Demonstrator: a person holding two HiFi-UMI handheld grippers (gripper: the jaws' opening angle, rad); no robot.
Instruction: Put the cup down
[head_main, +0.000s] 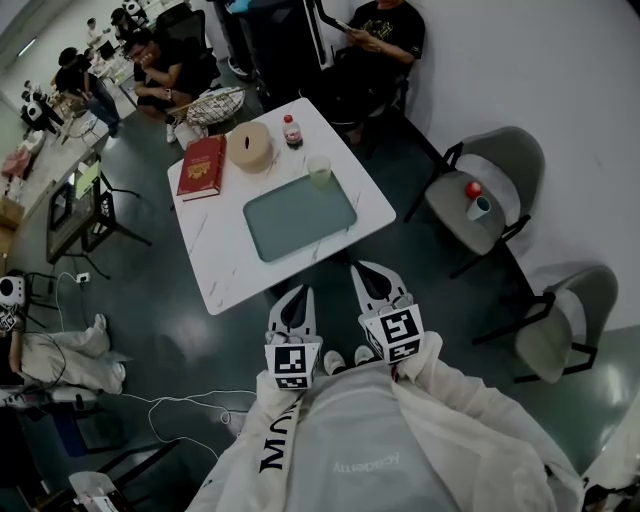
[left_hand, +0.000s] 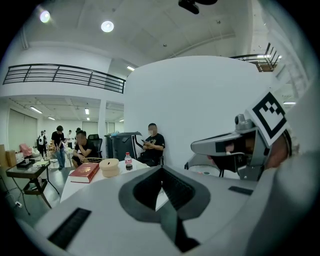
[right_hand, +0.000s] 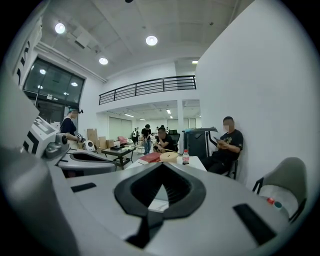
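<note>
Table (head_main: 222, 268): white, faint grey veining. On table: tray (head_main: 300, 216) grey-blue; book (head_main: 202, 166) red; round box (head_main: 250, 147) tan; bottle (head_main: 292, 131) red label, dark contents; cup (head_main: 319, 170) pale yellow-green, translucent. Beside table: chair (head_main: 510, 160) grey, black frame. Under table: floor (head_main: 180, 340) dark grey.

A white square table with faint grey veining (head_main: 225, 275) carries five things, read from the head view. A flat grey-blue rectangular tray (head_main: 300, 216) lies near the table's middle, slightly toward 4 o'clock. A pale translucent plastic cup (head_main: 319, 170) stands upright just beyond the tray's far edge, at 1 o'clock. A small red-capped bottle of dark drink (head_main: 292, 132) stands at 12 o'clock. Beside it, at 11 o'clock, sits a round tan box with a slotted lid (head_main: 250, 147). A red hardcover book (head_main: 202, 167) lies flat at 10 o'clock.
</note>
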